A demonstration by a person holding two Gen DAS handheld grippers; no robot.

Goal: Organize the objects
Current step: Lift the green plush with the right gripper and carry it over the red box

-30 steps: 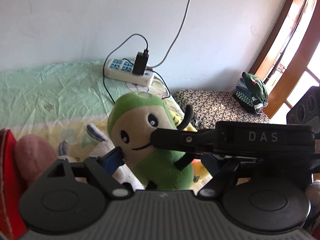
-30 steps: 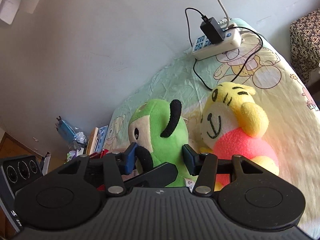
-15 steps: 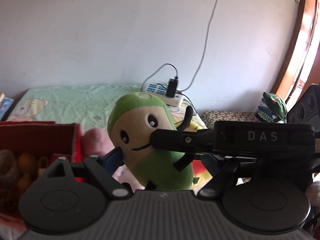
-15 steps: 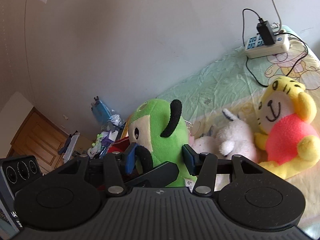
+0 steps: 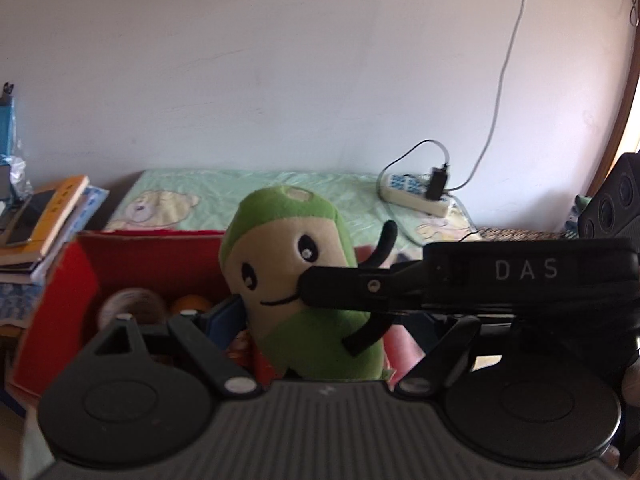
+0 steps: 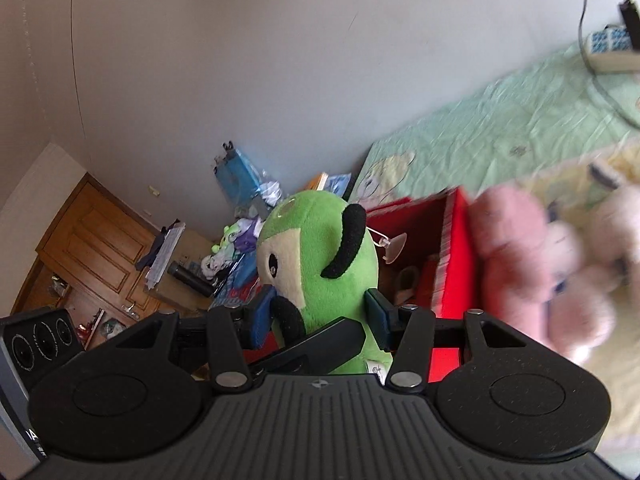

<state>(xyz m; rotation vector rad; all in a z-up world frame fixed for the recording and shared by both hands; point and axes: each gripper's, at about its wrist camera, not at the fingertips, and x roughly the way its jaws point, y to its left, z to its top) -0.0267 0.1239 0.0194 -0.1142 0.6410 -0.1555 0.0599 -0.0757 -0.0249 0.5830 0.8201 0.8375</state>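
Observation:
A green and beige plush toy (image 5: 296, 280) with black arms hangs upright between both grippers. My left gripper (image 5: 316, 320) is shut on its lower body; only the left blue pad shows, the other is hidden behind the right gripper's black body (image 5: 520, 276). In the right wrist view my right gripper (image 6: 320, 318) is shut on the same green plush (image 6: 320, 264), one blue pad pressing each side. An open red box (image 5: 64, 292) stands just behind and below the toy, seen also as the red box (image 6: 452, 260) in the right wrist view. It holds a few small round things.
A pink plush (image 6: 520, 248) and a white plush (image 6: 612, 232) lie on the bed right of the box. A power strip (image 5: 416, 194) with cables sits by the wall. Stacked books (image 5: 48, 220) and a cluttered desk by a wooden door (image 6: 92, 248) lie to the left.
Both grippers carried the green plush leftward across the bed. The red box has come into view behind it. The yellow tiger toy has slid out of sight.

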